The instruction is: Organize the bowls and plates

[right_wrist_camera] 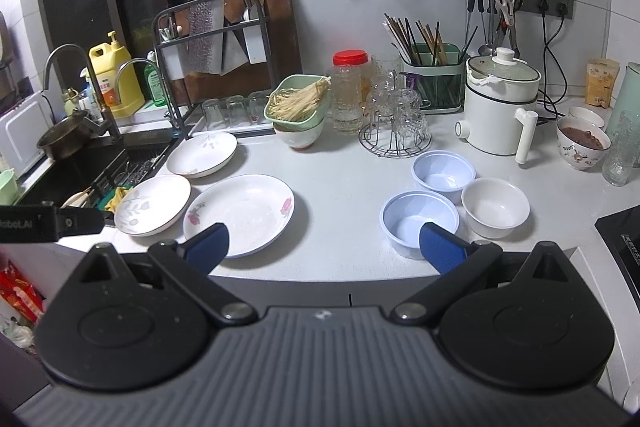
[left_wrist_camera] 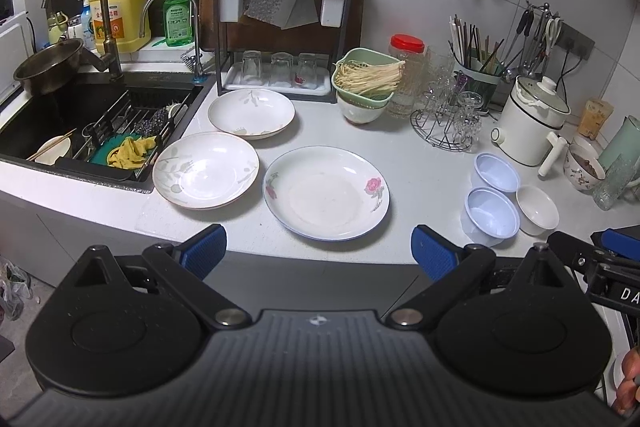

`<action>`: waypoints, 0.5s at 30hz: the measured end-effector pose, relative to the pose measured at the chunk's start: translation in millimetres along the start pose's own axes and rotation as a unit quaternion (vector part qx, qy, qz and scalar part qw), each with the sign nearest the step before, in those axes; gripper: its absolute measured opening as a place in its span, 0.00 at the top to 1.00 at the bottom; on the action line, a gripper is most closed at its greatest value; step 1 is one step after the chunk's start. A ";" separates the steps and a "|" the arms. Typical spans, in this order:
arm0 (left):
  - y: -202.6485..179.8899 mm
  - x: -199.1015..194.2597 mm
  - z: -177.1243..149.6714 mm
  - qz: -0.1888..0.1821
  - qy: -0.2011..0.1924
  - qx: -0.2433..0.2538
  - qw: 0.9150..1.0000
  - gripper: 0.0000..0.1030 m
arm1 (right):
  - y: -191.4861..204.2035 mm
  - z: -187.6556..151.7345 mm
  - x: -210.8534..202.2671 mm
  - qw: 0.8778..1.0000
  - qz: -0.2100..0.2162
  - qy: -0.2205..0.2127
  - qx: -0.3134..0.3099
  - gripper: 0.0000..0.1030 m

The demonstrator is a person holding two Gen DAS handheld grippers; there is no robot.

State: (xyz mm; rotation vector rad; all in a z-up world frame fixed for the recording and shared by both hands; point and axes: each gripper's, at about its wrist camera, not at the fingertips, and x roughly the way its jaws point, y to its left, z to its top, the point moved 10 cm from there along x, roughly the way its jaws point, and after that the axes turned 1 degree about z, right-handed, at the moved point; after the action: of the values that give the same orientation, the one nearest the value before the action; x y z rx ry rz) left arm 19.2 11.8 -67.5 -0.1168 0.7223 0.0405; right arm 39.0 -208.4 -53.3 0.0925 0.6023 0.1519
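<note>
Three white plates lie on the counter: a rose-patterned plate, a leaf-patterned plate left of it, and a third plate behind. To the right stand two pale blue bowls and a white bowl. My left gripper hangs open before the counter edge, below the rose plate. My right gripper is open too, its right finger overlapping the near blue bowl in view. Neither holds anything.
A sink with a rack and cloth sits at the left. Behind stand a knife rack, a green basket of noodles, a glass stand, a white electric pot and a filled patterned bowl. A stove edge shows at right.
</note>
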 end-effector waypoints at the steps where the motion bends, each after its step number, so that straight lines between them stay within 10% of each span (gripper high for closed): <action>1: 0.2 -0.5 -1.0 0.000 0.000 -0.001 1.000 0.03 | 0.6 -0.9 -1.2 1.000 0.000 0.000 0.000 0.00; 15: 1.5 -3.1 -12.3 0.000 0.004 0.000 1.000 0.03 | 5.8 -6.6 -2.2 1.000 0.003 0.004 0.014 0.00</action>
State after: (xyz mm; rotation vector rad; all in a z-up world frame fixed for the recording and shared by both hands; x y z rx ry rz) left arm 8.7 11.8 -74.8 -0.1178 0.7312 0.0394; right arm 32.8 -202.7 -56.7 0.1209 0.6130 0.1504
